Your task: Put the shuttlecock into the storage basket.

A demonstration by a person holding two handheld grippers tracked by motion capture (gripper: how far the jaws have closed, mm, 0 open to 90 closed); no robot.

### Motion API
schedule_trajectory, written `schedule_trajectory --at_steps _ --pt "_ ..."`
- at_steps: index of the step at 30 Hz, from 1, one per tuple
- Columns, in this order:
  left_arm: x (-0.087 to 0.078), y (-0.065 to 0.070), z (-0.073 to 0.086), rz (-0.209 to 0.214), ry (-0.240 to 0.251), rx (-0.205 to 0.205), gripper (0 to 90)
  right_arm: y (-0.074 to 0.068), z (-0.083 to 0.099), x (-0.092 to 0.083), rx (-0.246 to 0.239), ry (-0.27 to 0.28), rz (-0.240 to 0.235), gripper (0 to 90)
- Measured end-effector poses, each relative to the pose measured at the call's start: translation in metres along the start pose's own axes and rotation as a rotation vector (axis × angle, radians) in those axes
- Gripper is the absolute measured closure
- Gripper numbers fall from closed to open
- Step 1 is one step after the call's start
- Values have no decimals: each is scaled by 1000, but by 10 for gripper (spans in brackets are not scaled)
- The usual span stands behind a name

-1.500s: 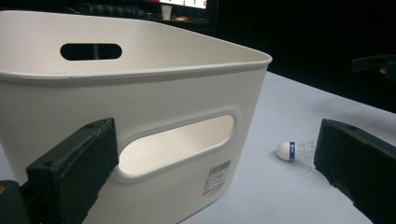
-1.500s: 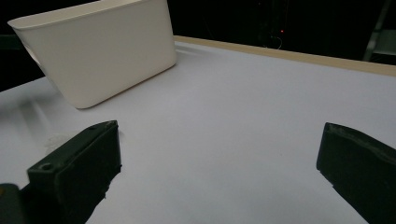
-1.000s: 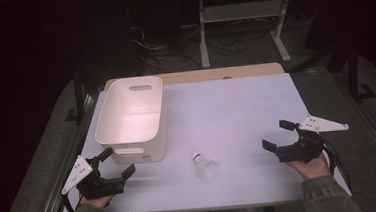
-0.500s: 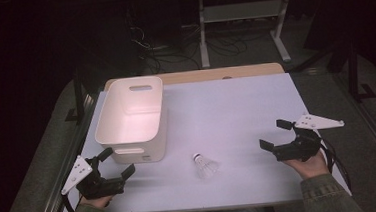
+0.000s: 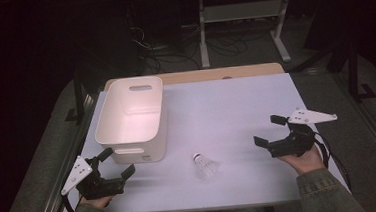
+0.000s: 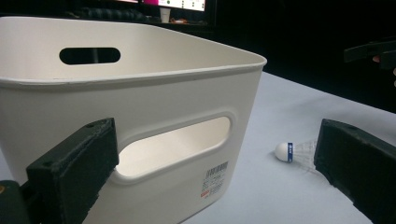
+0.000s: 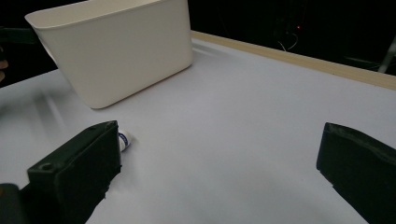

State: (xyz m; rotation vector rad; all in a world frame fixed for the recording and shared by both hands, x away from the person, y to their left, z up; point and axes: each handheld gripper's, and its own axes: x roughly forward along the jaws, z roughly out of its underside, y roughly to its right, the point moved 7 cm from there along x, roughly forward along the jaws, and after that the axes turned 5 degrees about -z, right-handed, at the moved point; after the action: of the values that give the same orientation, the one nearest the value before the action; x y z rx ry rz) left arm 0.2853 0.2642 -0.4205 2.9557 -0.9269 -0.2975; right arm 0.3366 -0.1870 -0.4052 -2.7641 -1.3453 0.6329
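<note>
A white shuttlecock lies on its side on the white table, near the front middle. My left gripper stands open at the front left corner, just before the white plastic bin. In the left gripper view the bin's handle slot faces me, and the shuttlecock lies beside the right jaw. My right gripper is open at the right, apart from the shuttlecock. In the right gripper view the shuttlecock's cork peeks past the left jaw of the gripper.
The bin looks empty and stands at the table's left. A wooden strip runs along the table's far edge. Beyond it are cables and a metal frame on a dark floor.
My right gripper has drifted slightly left toward the shuttlecock. The left gripper, bin and shuttlecock have stayed where they were.
</note>
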Motion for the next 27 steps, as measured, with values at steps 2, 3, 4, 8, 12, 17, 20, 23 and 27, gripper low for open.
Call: schedule_trajectory --at_steps 2,3,4,8,12,17,20,23,27 --pt "0 1 0 2 4 -5 0 0 -1 2 -8 2 -7 0" --pt "0 1 -1 3 7 -10 0 0 -1 2 -9 1 -7 0" --pt "0 1 -1 3 7 -9 0 0 -1 3 -5 -4 -8 0" --pt "0 1 -1 2 7 -7 0 -1 -3 6 -8 -6 -13 0" --pt "0 1 -1 2 7 -7 0 -3 -8 11 -24 -16 -22 0" --pt "0 1 -1 3 8 -6 0 -7 -14 16 -35 -18 -38 0" --pt "0 0 -1 2 8 -5 0 -9 -17 20 -45 -22 -46 0" --pt "0 0 -1 2 8 -7 0 -11 -18 23 -46 -29 -53 0" --pt "0 1 -1 1 6 -6 0 -14 -20 28 -54 -34 -69 0"
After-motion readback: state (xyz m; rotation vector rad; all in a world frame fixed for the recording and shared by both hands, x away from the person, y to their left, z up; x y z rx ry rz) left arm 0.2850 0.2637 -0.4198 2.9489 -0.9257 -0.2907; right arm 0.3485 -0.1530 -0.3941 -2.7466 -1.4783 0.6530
